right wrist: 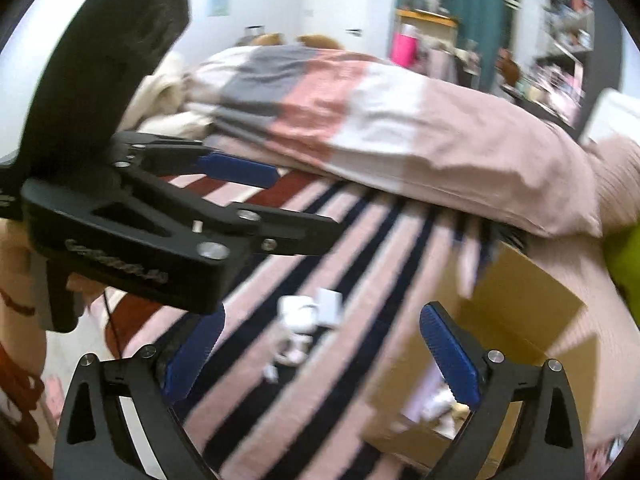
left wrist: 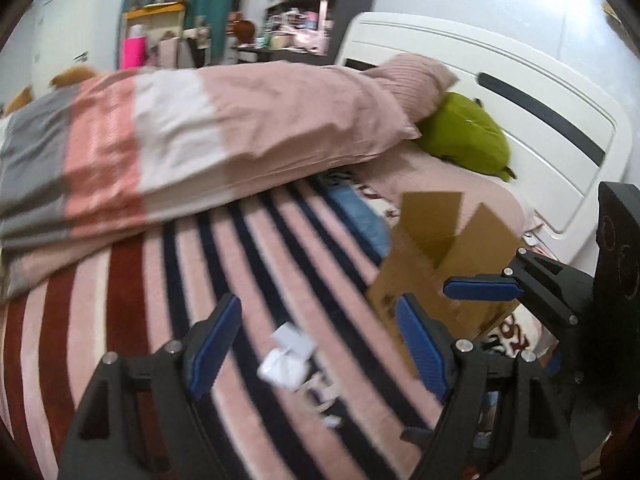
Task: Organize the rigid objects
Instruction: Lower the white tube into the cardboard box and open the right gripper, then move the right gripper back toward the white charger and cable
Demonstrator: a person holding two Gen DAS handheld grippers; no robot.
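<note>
Small white objects [left wrist: 286,356] lie loose on the striped blanket [left wrist: 240,248], between the fingers of my open, empty left gripper [left wrist: 316,344]. They also show in the right wrist view [right wrist: 308,316], ahead of my open, empty right gripper [right wrist: 320,352]. An open cardboard box [left wrist: 440,256] stands on the bed to the right; in the right wrist view the box [right wrist: 512,304] holds some pale items, blurred. The right gripper appears in the left wrist view [left wrist: 492,288] beside the box. The left gripper appears in the right wrist view [right wrist: 256,200], above the blanket at left.
A folded pink, white and grey duvet [left wrist: 180,140] lies across the bed behind the blanket. A green cushion [left wrist: 464,136] and a pink pillow [left wrist: 412,76] rest against the white headboard [left wrist: 520,92]. Cluttered shelves [left wrist: 304,12] stand beyond the bed.
</note>
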